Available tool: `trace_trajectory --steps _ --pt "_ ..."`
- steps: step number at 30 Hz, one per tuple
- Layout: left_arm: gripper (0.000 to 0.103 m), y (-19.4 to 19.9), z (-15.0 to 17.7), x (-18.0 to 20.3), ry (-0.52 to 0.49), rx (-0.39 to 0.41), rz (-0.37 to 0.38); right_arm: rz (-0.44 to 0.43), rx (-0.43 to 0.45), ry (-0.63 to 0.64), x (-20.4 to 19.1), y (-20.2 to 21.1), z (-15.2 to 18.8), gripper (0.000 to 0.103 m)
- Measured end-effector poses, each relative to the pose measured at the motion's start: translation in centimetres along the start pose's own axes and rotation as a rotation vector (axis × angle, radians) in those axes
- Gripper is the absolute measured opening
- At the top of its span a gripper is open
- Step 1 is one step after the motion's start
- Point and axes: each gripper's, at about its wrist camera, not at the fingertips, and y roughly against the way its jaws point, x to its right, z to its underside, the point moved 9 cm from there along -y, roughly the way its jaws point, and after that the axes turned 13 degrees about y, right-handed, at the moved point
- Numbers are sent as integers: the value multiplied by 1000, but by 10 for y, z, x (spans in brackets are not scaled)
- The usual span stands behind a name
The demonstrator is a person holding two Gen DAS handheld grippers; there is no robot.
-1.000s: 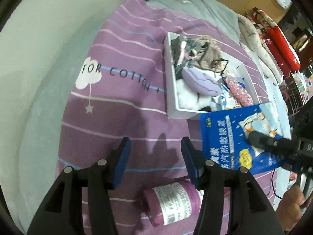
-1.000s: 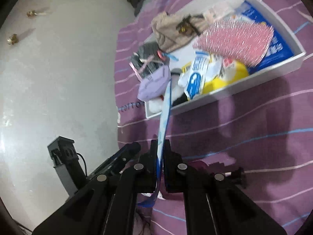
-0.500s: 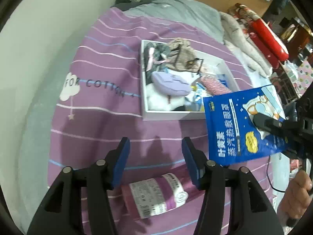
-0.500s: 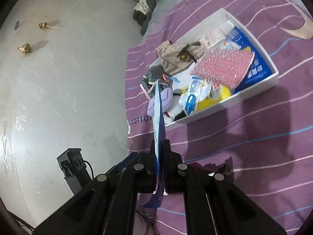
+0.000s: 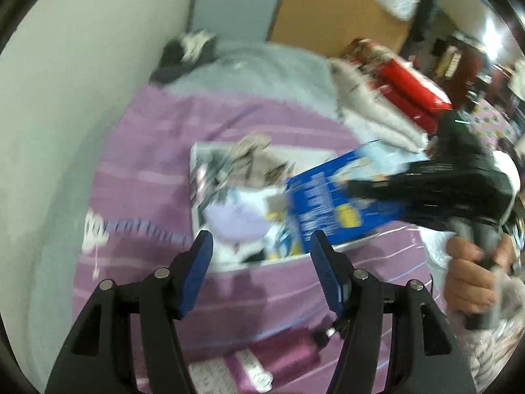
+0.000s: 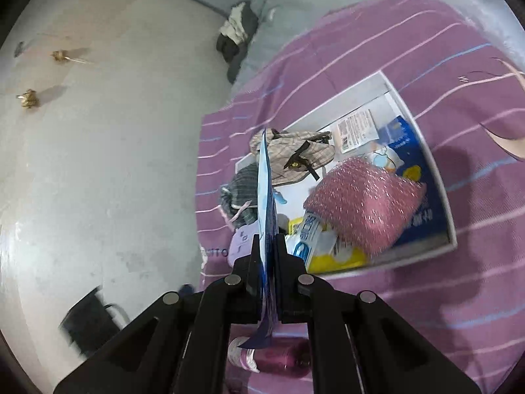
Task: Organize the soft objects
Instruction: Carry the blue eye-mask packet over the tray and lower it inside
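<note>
Left wrist view: left gripper (image 5: 261, 249) had just been opening, jaws wide, nothing between them. White box (image 5: 197, 161) of soft items on the purple bed cover (image 5: 141, 177); blue packet (image 5: 328, 203) at 2 o'clock, over the box.

Right wrist view: right gripper (image 6: 265, 246) clamped on the blue packet (image 6: 266, 197), edge-on; box (image 6: 423, 151) at 1 o'clock; purple roll (image 6: 279, 358) at 6 o'clock.

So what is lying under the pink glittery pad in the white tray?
The pink glittery pad rests on a blue packet and a yellow-and-white packet inside the white tray. Whatever lies beneath the pad's middle is covered.
</note>
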Motion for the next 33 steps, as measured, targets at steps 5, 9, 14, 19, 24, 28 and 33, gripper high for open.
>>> trace_trajectory --steps 5,9,14,19,24,28,33 --pt "63 -26 -20 6 28 -28 -79 -7 -49 -4 6 -32 -12 4" --pt "63 -51 -29 2 159 -99 18 -13 -90 -13 11 -55 -18 6" --pt "63 -82 -27 6 187 -197 45 48 -103 -18 30 -69 -24 6" --pt "63 -89 -26 13 164 -222 35 98 -94 -23 44 -73 -31 8" --pt "63 -99 -23 13 128 -260 -24 159 -11 -79 61 -56 -40 51" --pt "69 -106 -21 10 137 -292 -61 164 89 -77 62 -26 -51 78" --pt "70 -100 -16 7 150 -291 -67 245 119 -12 56 -6 -48 82"
